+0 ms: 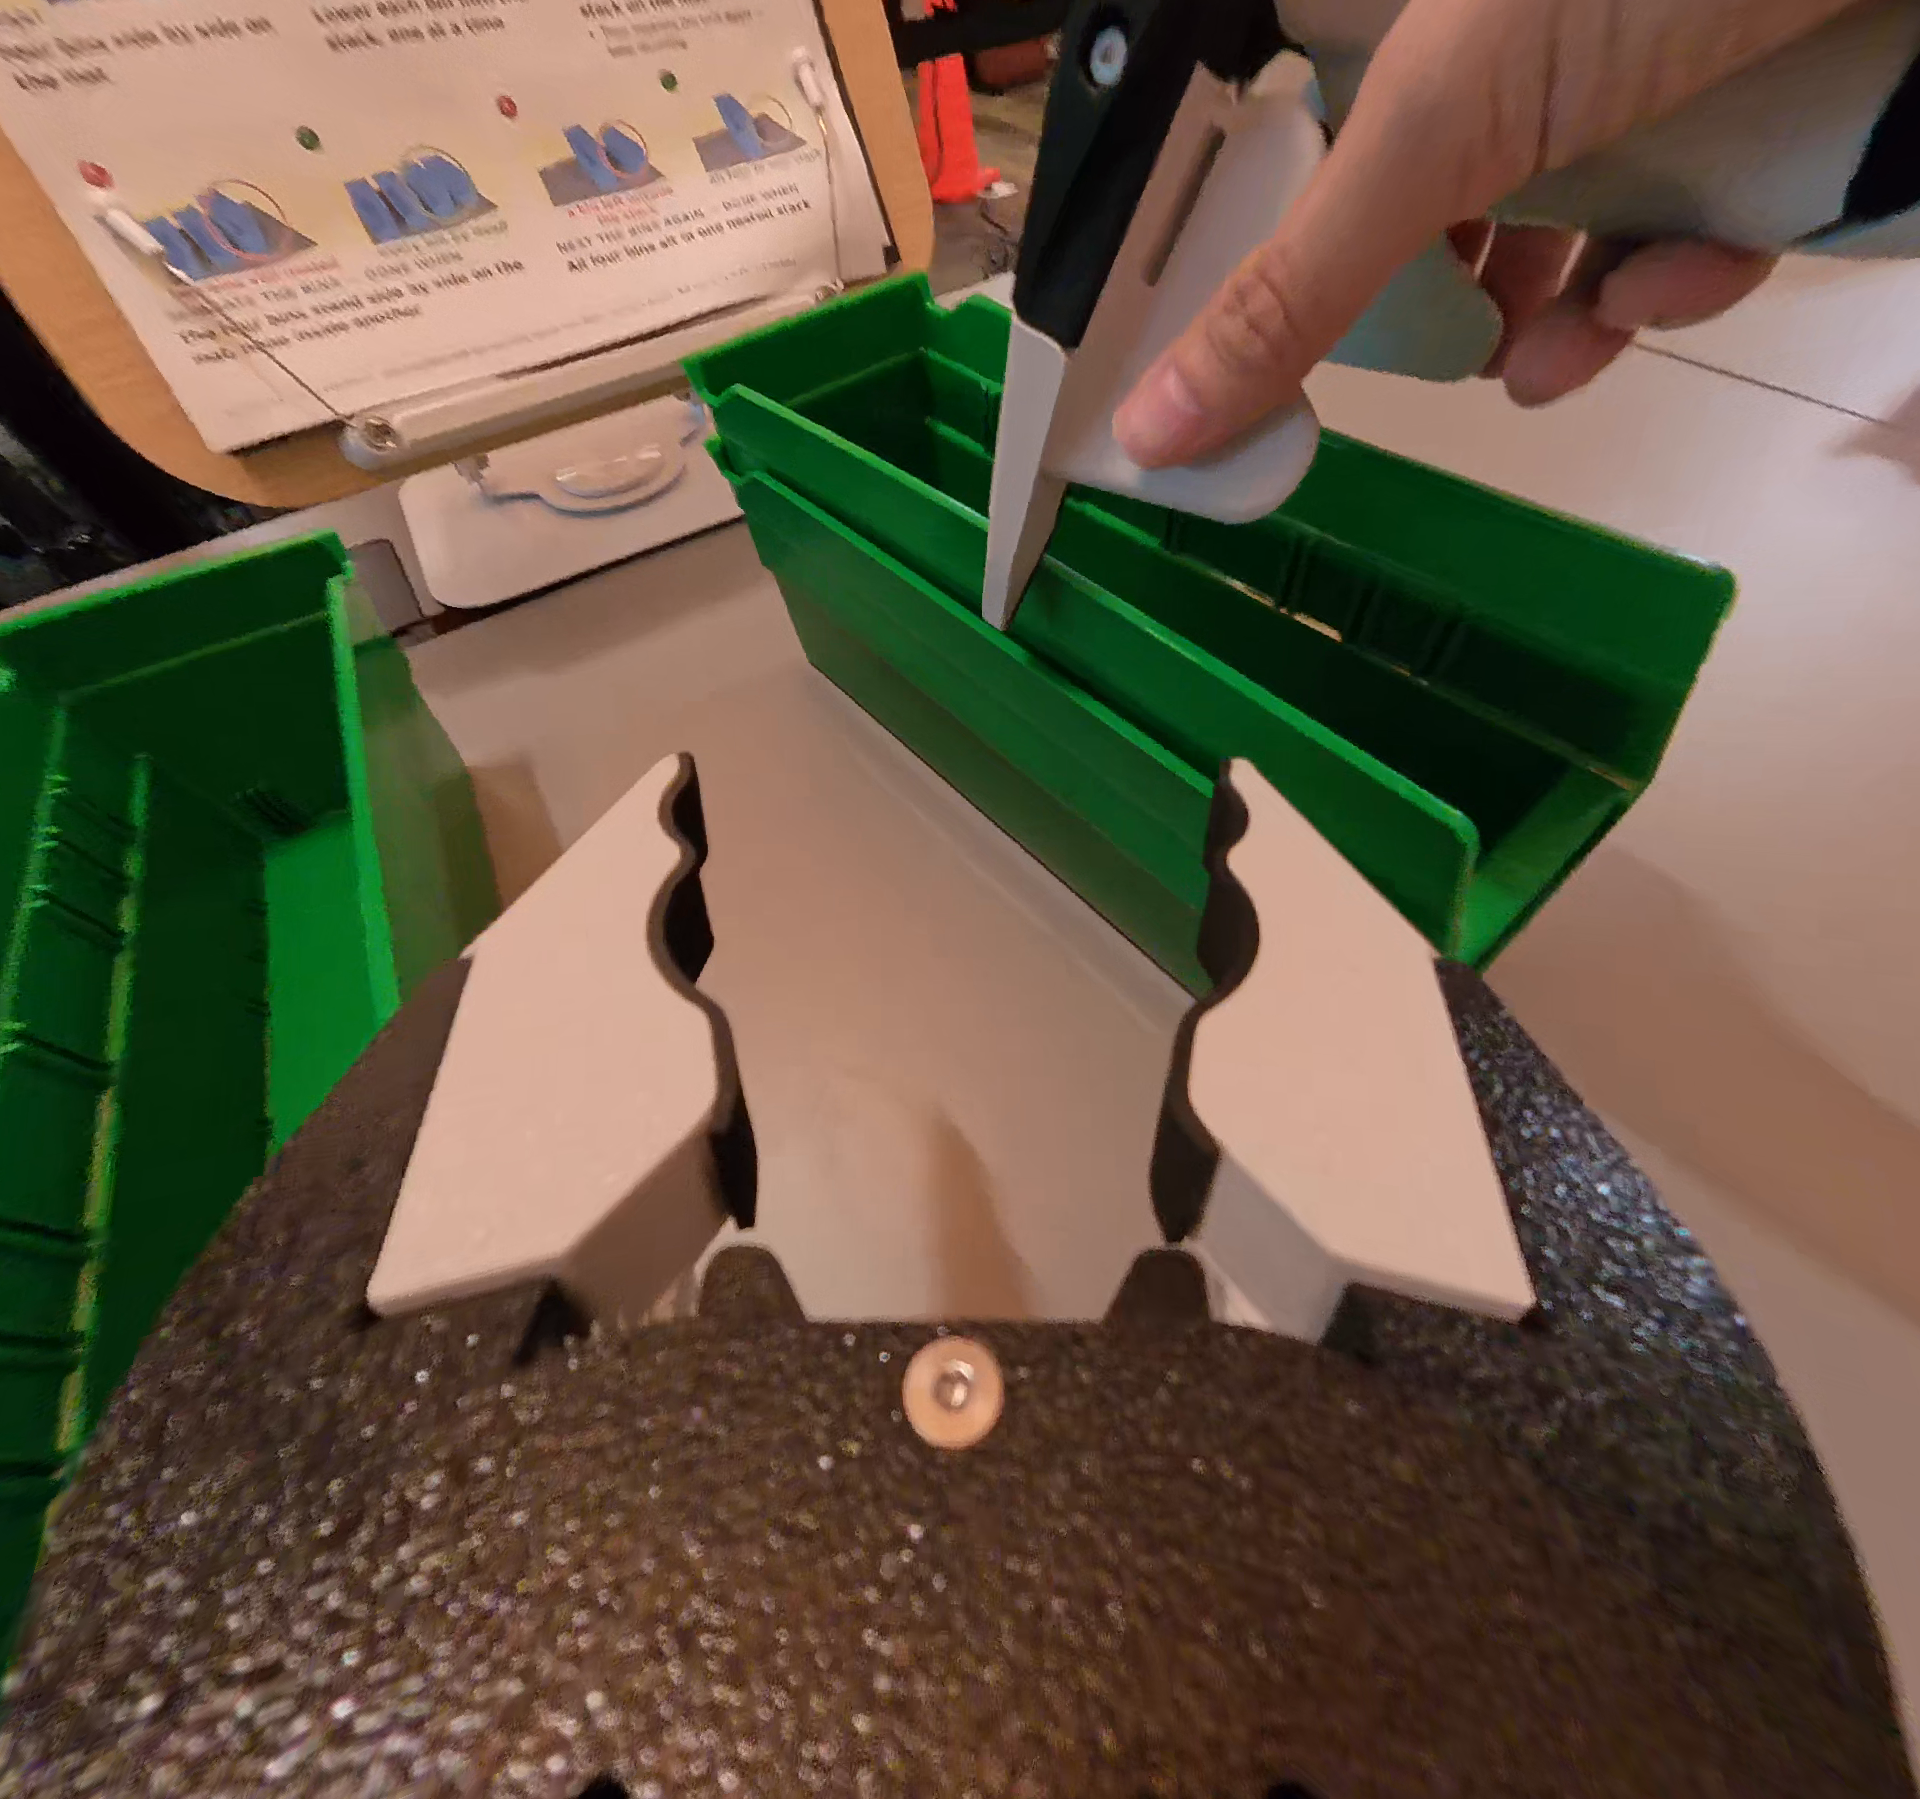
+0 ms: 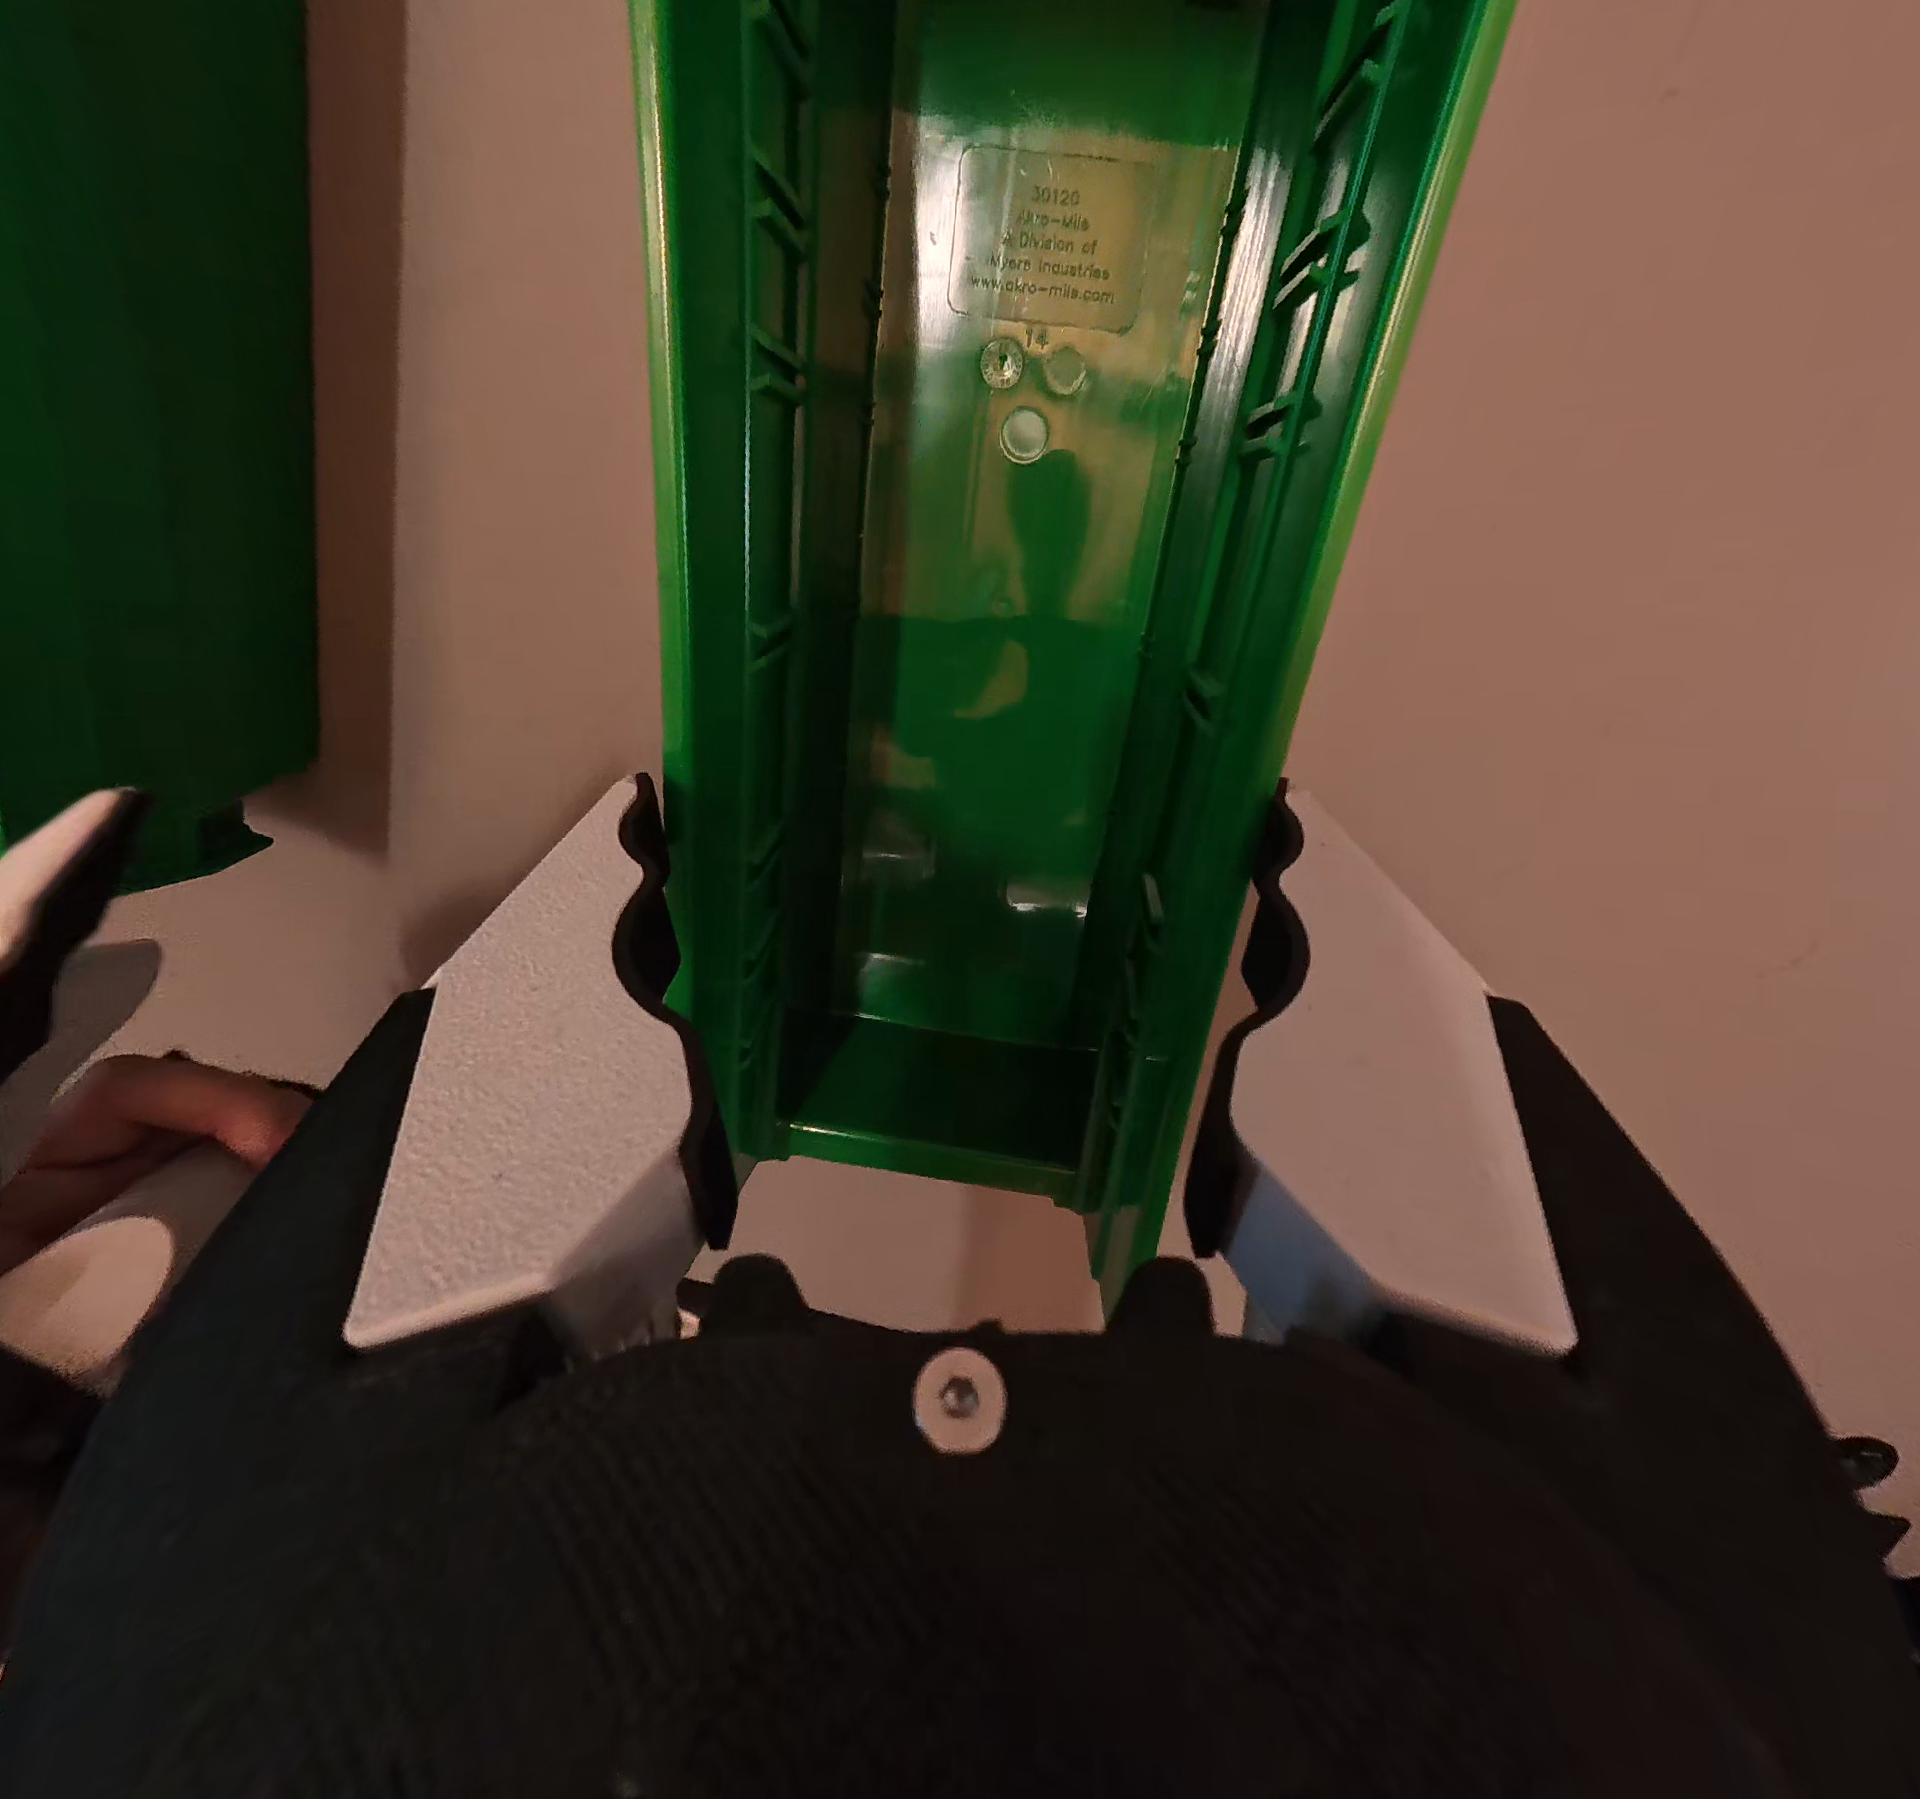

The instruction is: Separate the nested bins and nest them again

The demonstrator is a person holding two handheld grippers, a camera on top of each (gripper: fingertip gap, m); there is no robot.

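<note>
At the far left of the left wrist view a single green bin stands on the pale surface, its open top showing ribbed inner walls; in the right wrist view this bin lies apart from the stack, at the left edge. Behind it a printed instruction sheet on a brown board leans upright at the back of the surface. In the middle foreground the left gripper has its fingers spread wide with nothing between them, hovering over bare surface between the single bin and the stack. To the right sits the stack of nested green bins, several rims showing one inside another. The right gripper, held in a person's hand, comes down from above onto the stack, one white finger inside the near long wall. Its own view looks straight down into the stack, with the fingers of the right gripper spread wide on either side of the stack's width, the left pad touching the outer wall and the right pad just beside the other wall; whether it grips cannot be told.
</note>
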